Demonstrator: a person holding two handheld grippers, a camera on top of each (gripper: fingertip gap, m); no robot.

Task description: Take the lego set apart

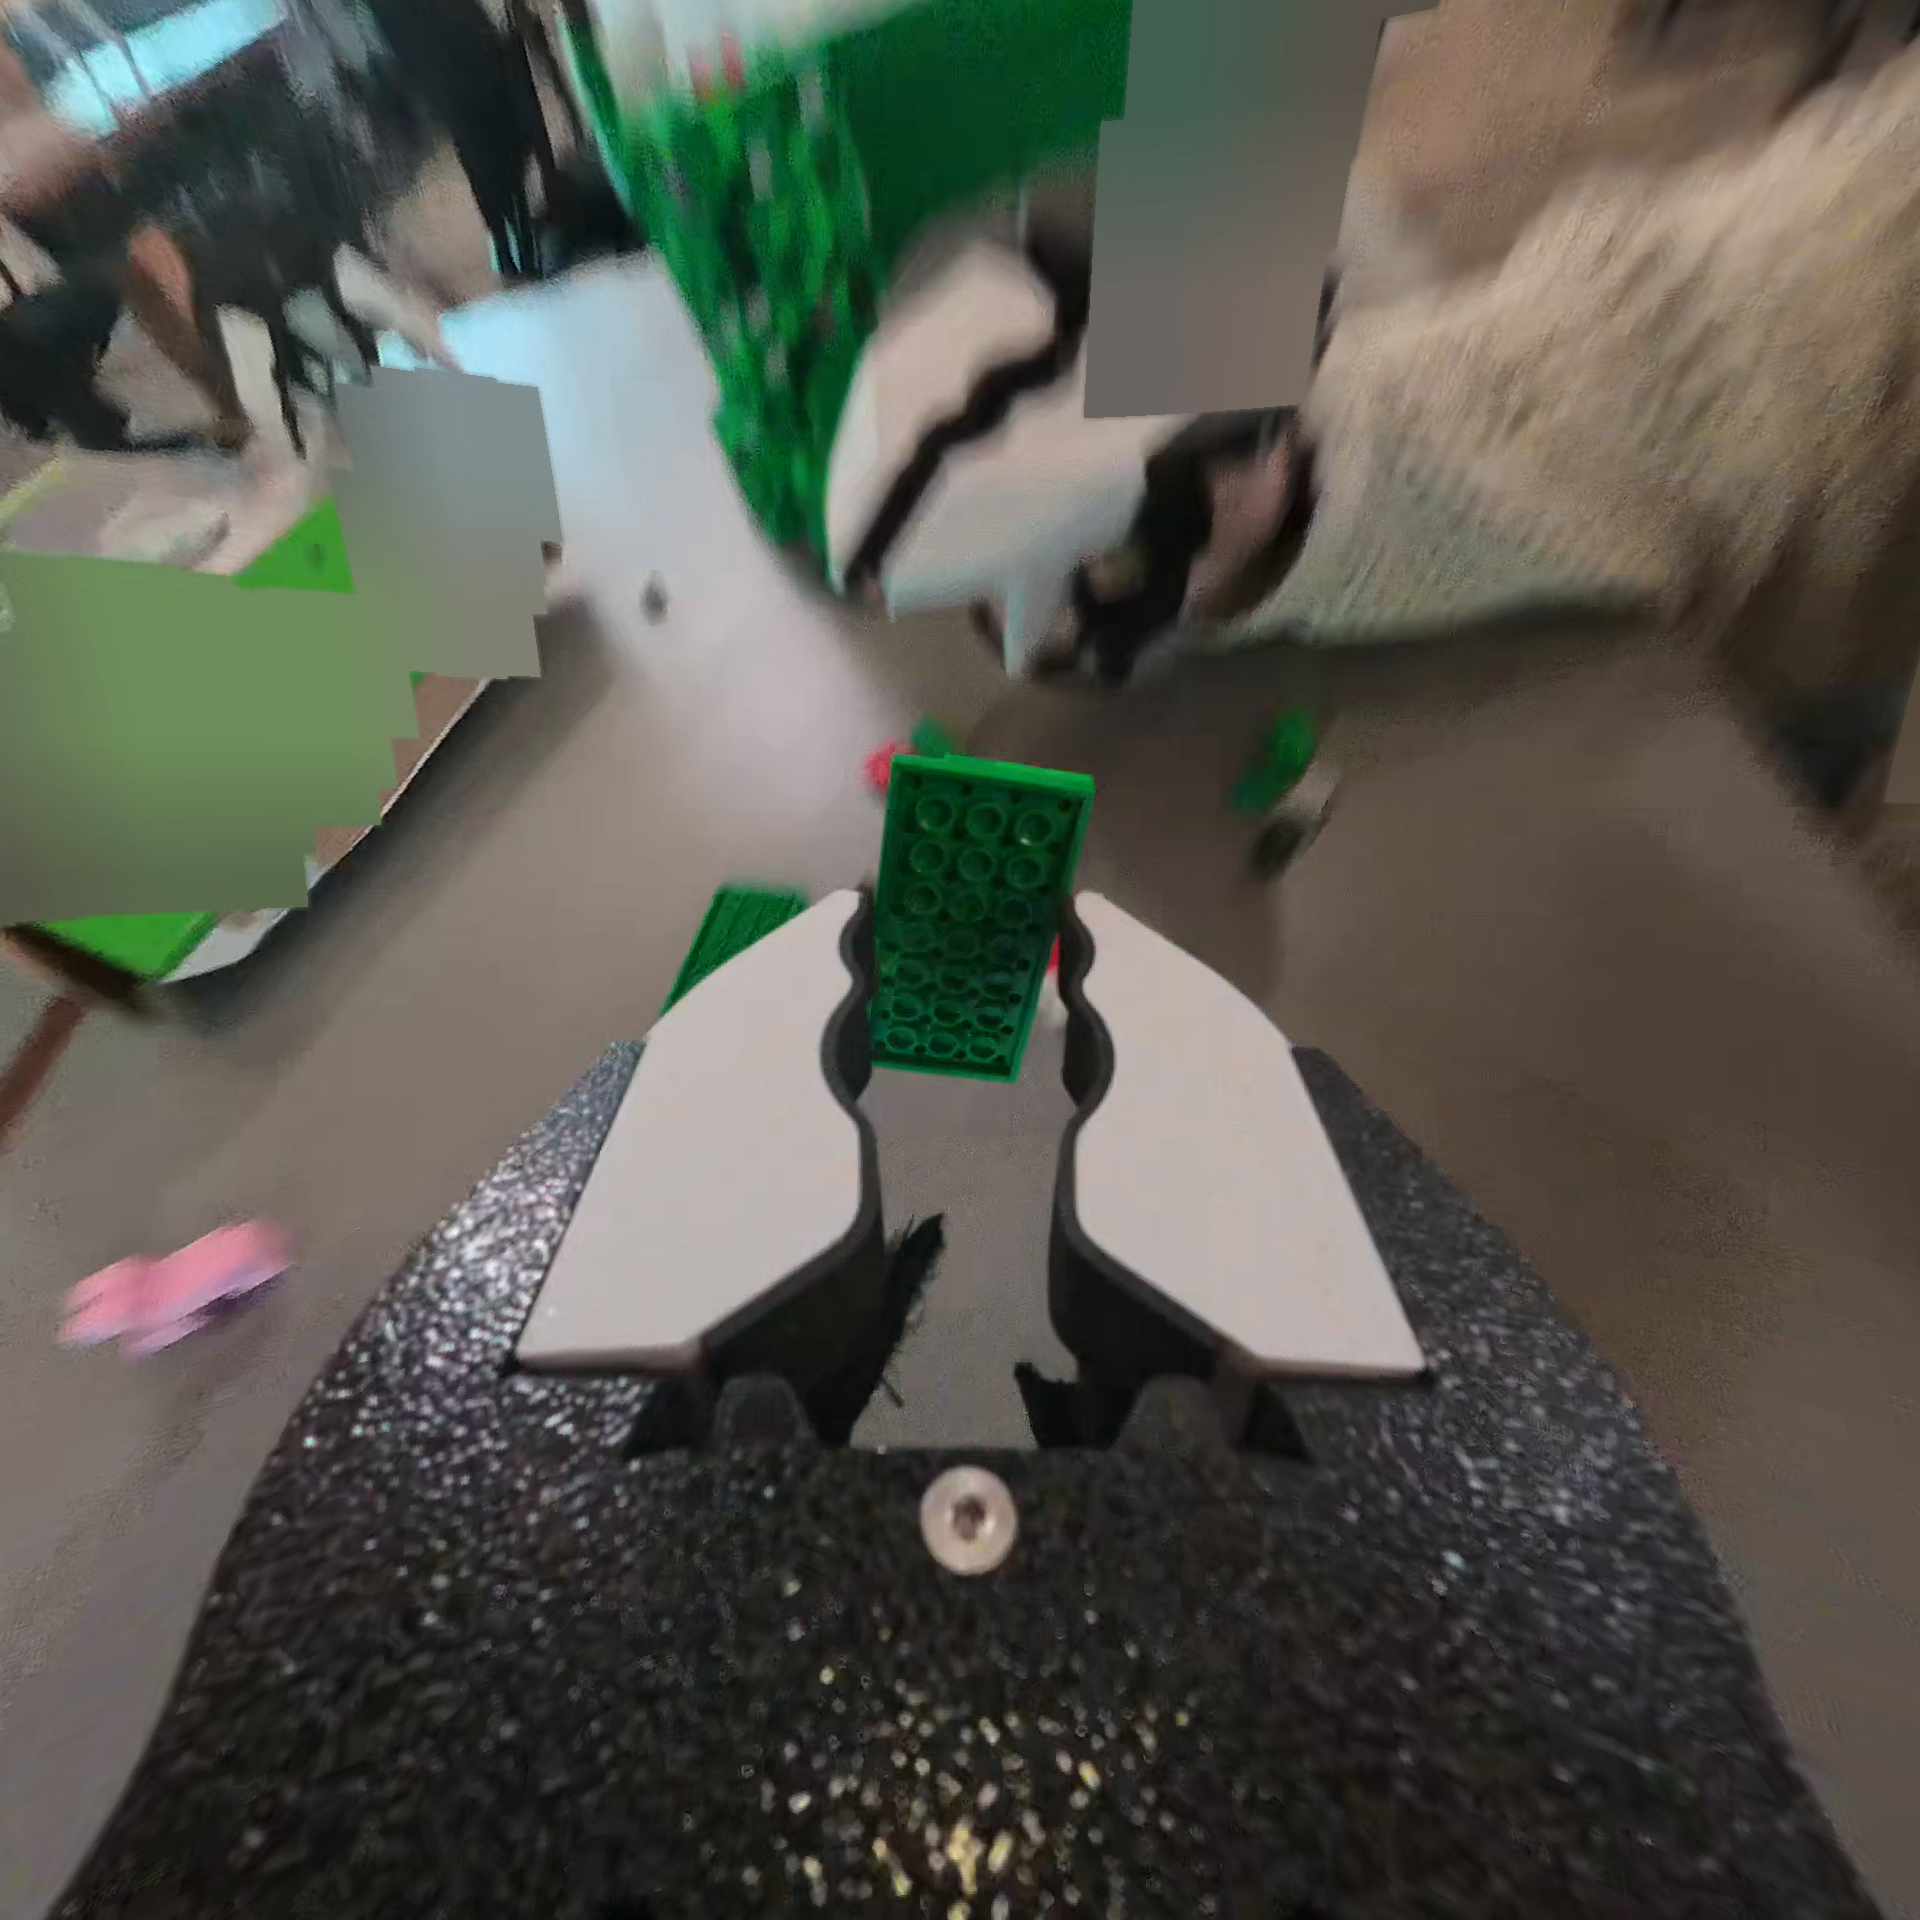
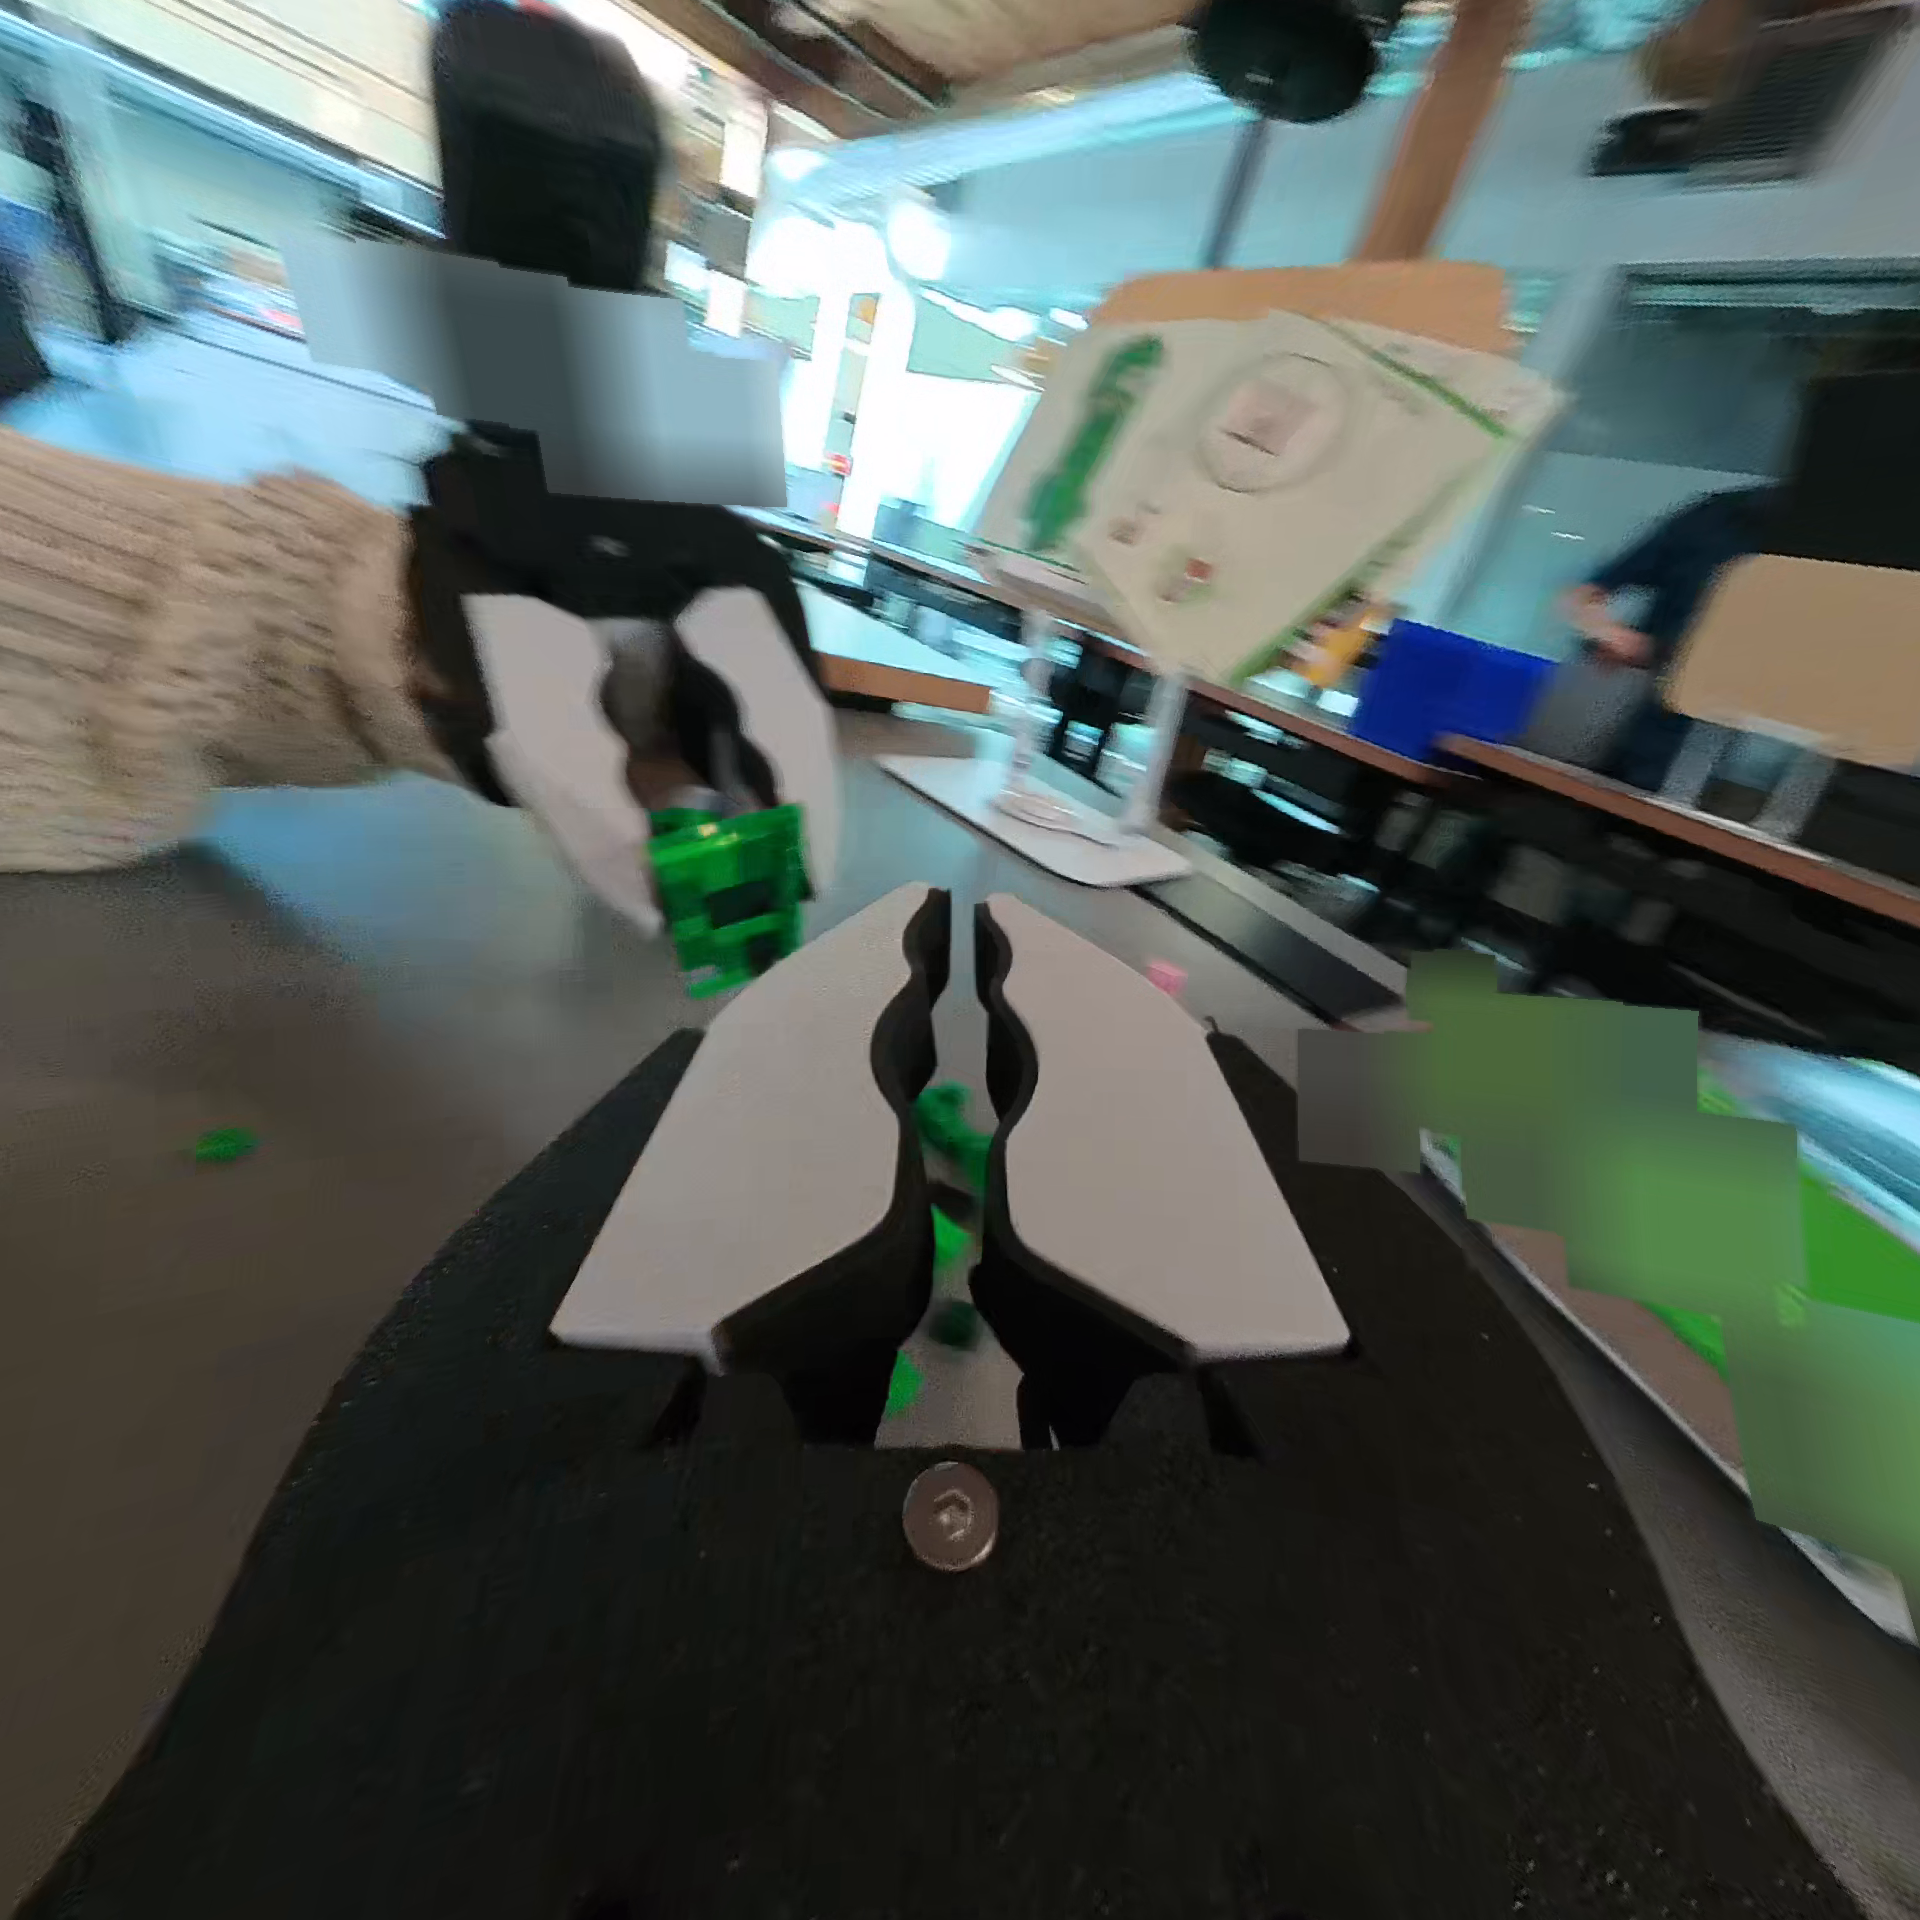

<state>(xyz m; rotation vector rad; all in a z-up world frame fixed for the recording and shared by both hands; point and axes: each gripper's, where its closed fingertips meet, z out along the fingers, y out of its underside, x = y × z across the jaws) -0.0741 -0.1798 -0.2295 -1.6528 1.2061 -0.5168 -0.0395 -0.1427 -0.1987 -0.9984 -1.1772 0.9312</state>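
My left gripper (image 1: 966, 920) is shut on a green lego plate (image 1: 977, 894), whose underside with its round tubes faces the camera. In the right wrist view the same gripper (image 2: 727, 862) holds a green and black lego build (image 2: 732, 904) above the grey table (image 2: 312, 1039). My right gripper (image 2: 961, 904) is shut with only a thin slit between the tips and holds nothing. It hangs over loose green pieces (image 2: 951, 1127) on the table. In the left wrist view it shows blurred at the back (image 1: 935, 436).
Loose pieces lie on the table: green ones (image 1: 1278, 758), a red one (image 1: 883, 764), a green plate (image 1: 732, 935), a pink one (image 1: 177, 1288) and a small green one (image 2: 223, 1143). A white and green printed sheet (image 2: 1247, 488) stands on a holder. A fuzzy beige sleeve (image 2: 156, 644) is at the left.
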